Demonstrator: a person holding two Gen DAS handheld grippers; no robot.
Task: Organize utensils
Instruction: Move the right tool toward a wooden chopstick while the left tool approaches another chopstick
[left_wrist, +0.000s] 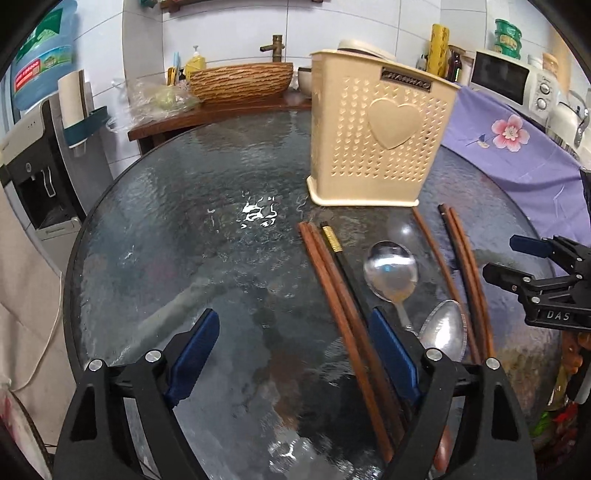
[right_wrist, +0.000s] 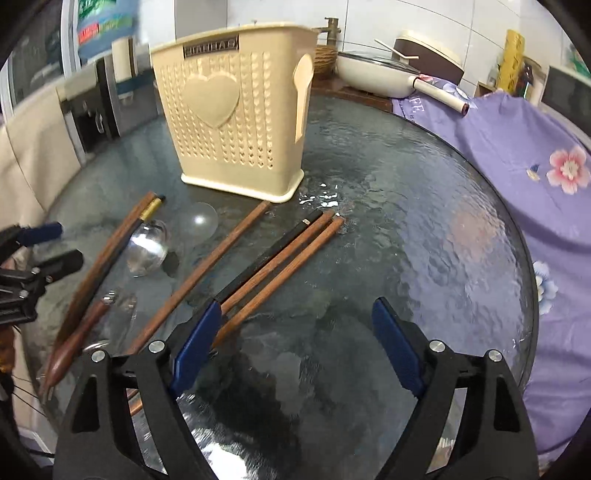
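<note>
A cream perforated utensil holder (left_wrist: 373, 133) with a heart on its front stands upright on the round glass table (left_wrist: 207, 236); it also shows in the right wrist view (right_wrist: 236, 118). Brown wooden chopsticks (left_wrist: 340, 314) and a black one (left_wrist: 341, 258) lie in front of it, beside two metal spoons (left_wrist: 391, 271) (left_wrist: 443, 332) and more chopsticks (left_wrist: 467, 273). My left gripper (left_wrist: 295, 354) is open and empty above the table, its right finger by the chopsticks. My right gripper (right_wrist: 297, 347) is open and empty, its left finger over chopsticks (right_wrist: 280, 266); it also shows in the left wrist view (left_wrist: 517, 262).
A purple flowered cloth (right_wrist: 517, 155) covers the table's right side. A wooden basin (left_wrist: 242, 81), a bowl and a microwave (left_wrist: 513, 79) stand behind. A water dispenser (left_wrist: 37, 173) stands at the left. A white pan (right_wrist: 373, 72) sits at the back.
</note>
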